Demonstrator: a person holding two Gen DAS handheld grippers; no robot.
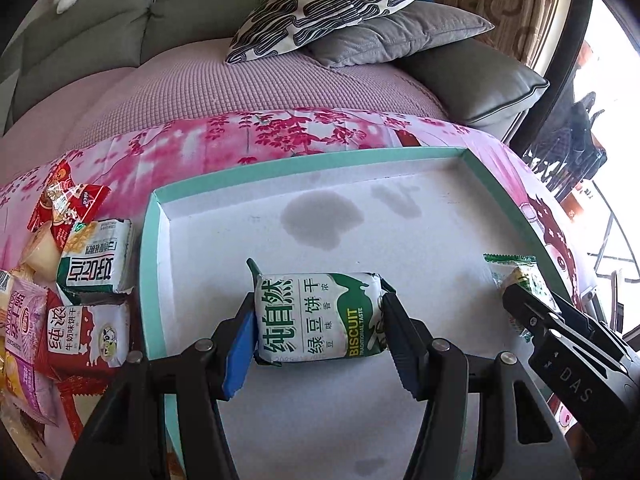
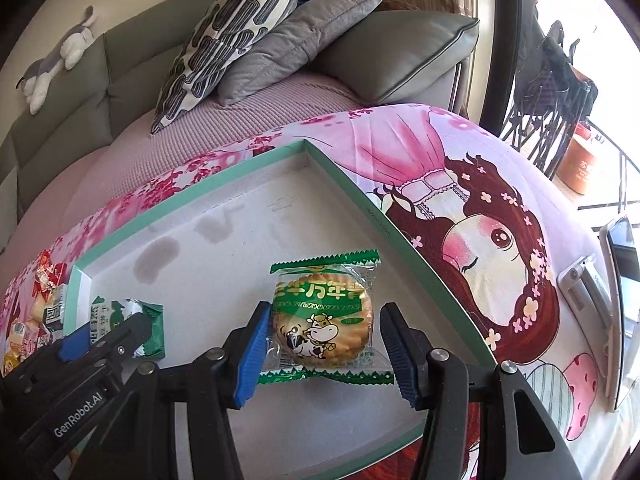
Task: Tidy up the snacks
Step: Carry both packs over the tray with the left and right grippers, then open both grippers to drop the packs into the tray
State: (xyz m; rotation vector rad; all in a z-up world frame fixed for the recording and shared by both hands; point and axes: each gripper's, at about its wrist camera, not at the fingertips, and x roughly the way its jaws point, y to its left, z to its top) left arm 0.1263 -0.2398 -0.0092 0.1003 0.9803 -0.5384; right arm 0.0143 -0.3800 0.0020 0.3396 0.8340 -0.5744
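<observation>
Lying flat crosswise between the left claw [image 1: 318,330], biscuit pack [image 1: 320,316].

Beyond your table's pink cartoon cloth [image 2: 460,168] stands a grey sofa [image 1: 80,40] with a patterned cushion [image 1: 336,4] and grey cushion [image 1: 400,36]; daylight floods the right window [image 2: 608,40].

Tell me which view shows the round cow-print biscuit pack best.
Right wrist: the round biscuit pack sits centred between the right gripper's open fingers, label readable. Left wrist shows only its edge, mostly hidden behind that gripper.
</observation>
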